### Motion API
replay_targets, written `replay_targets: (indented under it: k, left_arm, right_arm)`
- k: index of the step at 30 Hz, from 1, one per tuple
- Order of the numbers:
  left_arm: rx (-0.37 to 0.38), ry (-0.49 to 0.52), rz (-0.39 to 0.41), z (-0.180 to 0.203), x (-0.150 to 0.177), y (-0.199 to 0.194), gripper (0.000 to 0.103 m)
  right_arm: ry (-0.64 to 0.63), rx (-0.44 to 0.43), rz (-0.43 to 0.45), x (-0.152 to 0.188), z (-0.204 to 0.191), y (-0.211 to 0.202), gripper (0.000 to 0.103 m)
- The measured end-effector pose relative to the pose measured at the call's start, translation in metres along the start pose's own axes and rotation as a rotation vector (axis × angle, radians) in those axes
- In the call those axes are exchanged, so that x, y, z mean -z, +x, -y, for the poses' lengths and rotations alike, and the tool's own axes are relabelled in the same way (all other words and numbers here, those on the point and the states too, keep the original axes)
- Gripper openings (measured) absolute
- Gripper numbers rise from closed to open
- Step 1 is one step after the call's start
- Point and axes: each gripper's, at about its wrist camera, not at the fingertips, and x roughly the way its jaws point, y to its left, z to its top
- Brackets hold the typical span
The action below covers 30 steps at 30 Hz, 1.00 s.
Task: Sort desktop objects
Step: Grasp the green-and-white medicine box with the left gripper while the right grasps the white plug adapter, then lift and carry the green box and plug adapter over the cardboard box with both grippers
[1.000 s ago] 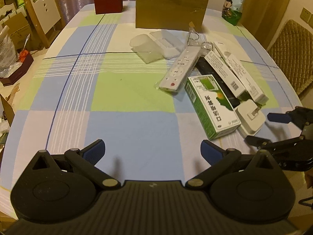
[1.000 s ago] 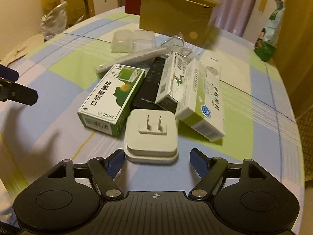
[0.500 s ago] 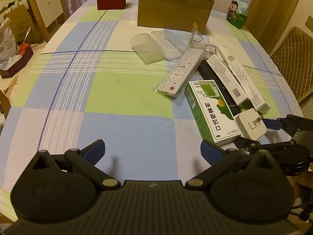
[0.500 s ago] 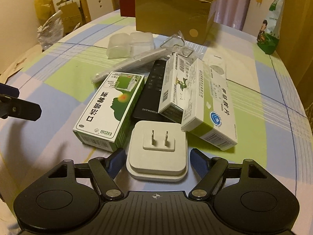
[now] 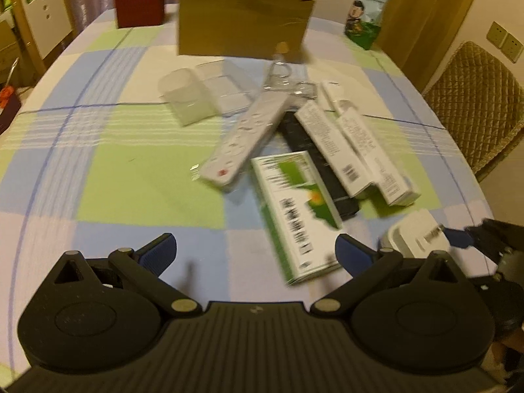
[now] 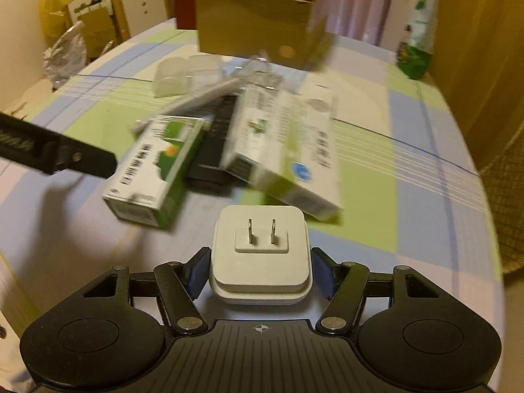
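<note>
On the checked tablecloth (image 5: 131, 180) a brown cardboard box (image 5: 242, 19) stands at the far side, and nearer lies a heap with a green medicine box (image 5: 294, 213) and a white remote (image 5: 249, 137). At the near right, the right gripper (image 6: 260, 271) has its blue pads pressed on both sides of the white plug adapter (image 6: 260, 255). The left gripper (image 5: 253, 249) has its fingers wide apart and empty, near the green box.

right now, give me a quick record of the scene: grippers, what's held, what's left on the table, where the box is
right gripper: shut on charger, prongs pointing up and forward
left gripper: open, holding nothing
loose pile: green box, white remote, black remote, two white cartons
clear containers: beyond the pile
cardboard box: far side, top open
surface: checked tablecloth
</note>
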Motion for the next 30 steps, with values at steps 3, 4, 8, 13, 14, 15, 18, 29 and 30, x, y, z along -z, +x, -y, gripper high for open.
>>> replay_targets:
  k: [3, 4, 8, 13, 14, 15, 18, 29, 30]
  left_arm:
    - [0.008, 0.008, -0.004, 0.016, -0.003, 0.013, 0.094]
    - [0.011, 0.011, -0.006, 0.021, -0.004, 0.017, 0.09]
    - [0.014, 0.035, -0.015, 0.039, -0.007, 0.033, 0.078]
    - [-0.047, 0.106, -0.045, 0.044, -0.007, 0.041, 0.074]
    - [-0.058, 0.113, -0.045, 0.041, -0.007, 0.039, 0.074]
    - [-0.07, 0.12, -0.045, 0.038, -0.007, 0.037, 0.073]
    - [-0.094, 0.14, -0.043, 0.032, -0.009, 0.033, 0.069]
    - [-0.091, 0.183, -0.073, 0.034, -0.011, 0.042, 0.051]
    - [-0.093, 0.186, -0.068, 0.034, -0.011, 0.038, 0.051]
  right_arm:
    - [0.005, 0.01, -0.004, 0.003, 0.01, -0.004, 0.064]
    - [0.007, 0.014, -0.005, 0.004, 0.014, -0.005, 0.064]
    - [0.015, 0.027, -0.01, 0.008, 0.027, -0.009, 0.064]
    - [0.024, 0.044, -0.016, 0.014, 0.044, -0.015, 0.064]
    - [0.024, 0.044, -0.015, 0.013, 0.046, -0.015, 0.064]
    - [0.025, 0.04, -0.011, 0.012, 0.047, -0.015, 0.064]
    - [0.024, 0.031, -0.003, 0.008, 0.048, -0.012, 0.064]
    - [0.034, 0.03, 0.0, 0.0, 0.051, -0.008, 0.064]
    - [0.039, 0.032, 0.0, 0.0, 0.052, -0.009, 0.064]
